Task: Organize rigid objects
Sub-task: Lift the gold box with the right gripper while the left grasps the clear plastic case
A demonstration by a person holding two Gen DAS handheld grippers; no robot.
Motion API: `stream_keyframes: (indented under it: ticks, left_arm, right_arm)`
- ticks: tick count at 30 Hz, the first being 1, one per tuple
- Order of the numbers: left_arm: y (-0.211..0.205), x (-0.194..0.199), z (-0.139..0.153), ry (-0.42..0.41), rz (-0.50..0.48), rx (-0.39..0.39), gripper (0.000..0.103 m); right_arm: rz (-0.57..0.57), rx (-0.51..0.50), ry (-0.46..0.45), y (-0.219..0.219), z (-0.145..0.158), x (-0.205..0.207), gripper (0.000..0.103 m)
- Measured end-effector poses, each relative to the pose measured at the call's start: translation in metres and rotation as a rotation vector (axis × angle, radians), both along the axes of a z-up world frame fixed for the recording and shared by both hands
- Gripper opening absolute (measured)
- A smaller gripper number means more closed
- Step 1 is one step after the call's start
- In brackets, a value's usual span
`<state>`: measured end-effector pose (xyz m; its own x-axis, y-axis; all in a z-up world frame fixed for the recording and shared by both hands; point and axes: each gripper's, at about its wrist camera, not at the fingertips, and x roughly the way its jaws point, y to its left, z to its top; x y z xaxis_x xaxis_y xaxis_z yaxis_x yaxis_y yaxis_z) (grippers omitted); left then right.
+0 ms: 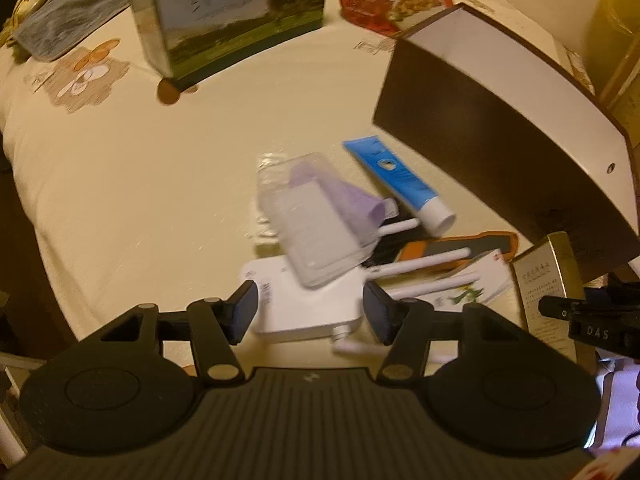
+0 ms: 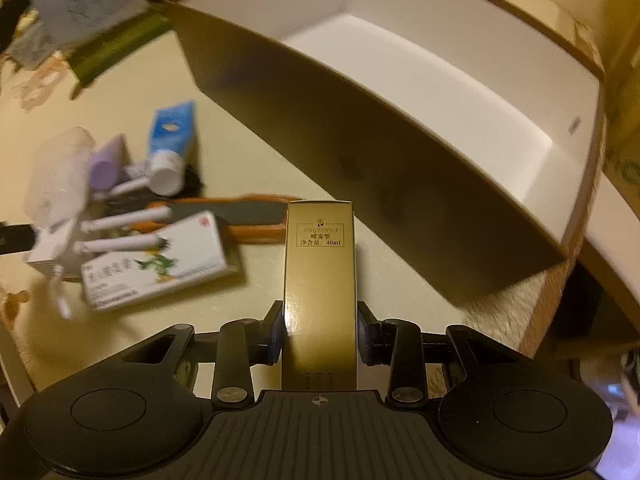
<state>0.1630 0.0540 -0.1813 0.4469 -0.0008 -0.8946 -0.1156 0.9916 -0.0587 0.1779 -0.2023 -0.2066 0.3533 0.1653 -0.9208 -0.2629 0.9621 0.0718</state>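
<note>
In the left wrist view my left gripper (image 1: pixel 310 312) stands open astride a white router (image 1: pixel 304 304) with white antennas, its pads beside the router's sides. A clear plastic case (image 1: pixel 320 224) holding something purple lies across the router. Beyond it lie a blue tube (image 1: pixel 396 178), an orange-and-black tool (image 1: pixel 452 248) and a white medicine box (image 1: pixel 468 284). My right gripper (image 2: pixel 320 332) is shut on a tall gold box (image 2: pixel 320 280), held upright beside a dark brown storage box (image 2: pixel 320 128) whose white inside is bare.
A milk carton box (image 1: pixel 240 12) stands at the back, with a red food packet (image 1: pixel 384 0) to its right and a grey bundle (image 1: pixel 68 20) at the far left. A cream cloth with a bear print (image 1: pixel 80 76) covers the table.
</note>
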Motion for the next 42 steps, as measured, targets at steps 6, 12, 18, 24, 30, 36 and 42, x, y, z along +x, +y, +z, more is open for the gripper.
stream_keyframes:
  ticks: [6, 12, 18, 24, 30, 36, 42]
  left_arm:
    - [-0.005, 0.016, 0.008, -0.017, 0.031, -0.018, 0.065]
    - [-0.006, 0.037, 0.006, 0.007, 0.071, 0.0, 0.066]
    - [-0.011, 0.053, 0.0, 0.028, 0.087, 0.028, 0.066]
    - [-0.013, 0.067, -0.01, 0.055, 0.111, 0.061, 0.065]
    - [-0.015, 0.068, -0.013, 0.052, 0.096, 0.094, 0.056]
    - [-0.019, 0.057, -0.01, 0.033, 0.049, 0.138, 0.052]
    - [-0.02, 0.056, -0.009, 0.066, 0.033, 0.144, 0.053]
  right_arm:
    - [0.086, 0.048, -0.106, 0.013, 0.046, 0.005, 0.032]
    - [0.119, 0.103, -0.108, 0.038, 0.054, 0.034, 0.032]
    - [0.108, 0.157, -0.071, 0.052, 0.045, 0.058, 0.032]
    - [0.096, 0.175, -0.047, 0.056, 0.039, 0.07, 0.032]
    - [0.091, 0.175, -0.036, 0.056, 0.035, 0.072, 0.032]
    - [0.085, 0.181, -0.029, 0.055, 0.034, 0.068, 0.032]
    - [0.083, 0.182, -0.019, 0.055, 0.032, 0.065, 0.032]
